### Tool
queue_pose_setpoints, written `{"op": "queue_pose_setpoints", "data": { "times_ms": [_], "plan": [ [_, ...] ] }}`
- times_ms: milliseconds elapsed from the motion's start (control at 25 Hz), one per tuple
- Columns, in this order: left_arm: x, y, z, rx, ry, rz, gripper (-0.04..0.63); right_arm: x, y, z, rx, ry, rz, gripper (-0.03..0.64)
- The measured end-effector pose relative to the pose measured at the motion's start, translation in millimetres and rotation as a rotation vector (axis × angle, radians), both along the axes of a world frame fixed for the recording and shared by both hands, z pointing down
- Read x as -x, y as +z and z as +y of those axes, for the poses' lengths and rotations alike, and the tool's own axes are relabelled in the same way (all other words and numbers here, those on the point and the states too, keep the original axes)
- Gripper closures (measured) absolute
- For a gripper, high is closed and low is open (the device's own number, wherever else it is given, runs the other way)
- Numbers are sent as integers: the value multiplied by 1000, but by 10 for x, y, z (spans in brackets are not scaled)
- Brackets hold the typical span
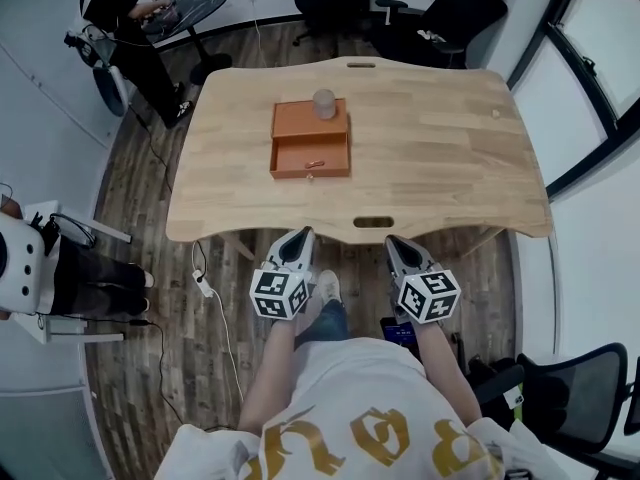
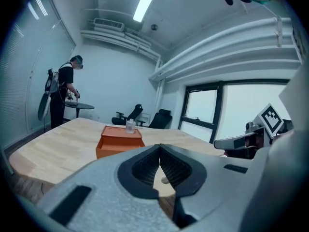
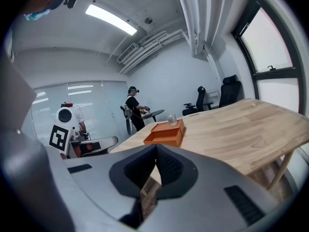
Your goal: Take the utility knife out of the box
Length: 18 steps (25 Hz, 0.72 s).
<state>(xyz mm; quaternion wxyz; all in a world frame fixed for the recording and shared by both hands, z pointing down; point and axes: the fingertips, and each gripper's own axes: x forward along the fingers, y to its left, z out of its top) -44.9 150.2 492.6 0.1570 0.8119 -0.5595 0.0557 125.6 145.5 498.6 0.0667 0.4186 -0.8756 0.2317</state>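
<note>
Utility knife (image 1: 315, 164) inside open box (image 1: 300, 121), head view only

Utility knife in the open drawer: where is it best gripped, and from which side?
Probably the middle of the utility knife, from above, jaws across its narrow width: it lies flat in the open drawer, whose walls block a level approach.

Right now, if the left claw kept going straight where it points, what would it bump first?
Probably the wooden table, near its front edge. The left claw tips slightly downward toward it, so it should touch wood before reaching the orange box beyond. Depth is hard to judge.
</note>
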Motion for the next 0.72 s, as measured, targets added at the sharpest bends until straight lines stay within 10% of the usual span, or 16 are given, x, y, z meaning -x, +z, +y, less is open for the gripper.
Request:
{"op": "queue_pose_setpoints", "data": {
  "times_ms": [720],
  "plan": [
    [725, 140, -2205, 43, 104, 64, 586, 613, 180, -1945, 76, 129, 12, 606]
  ]
}}
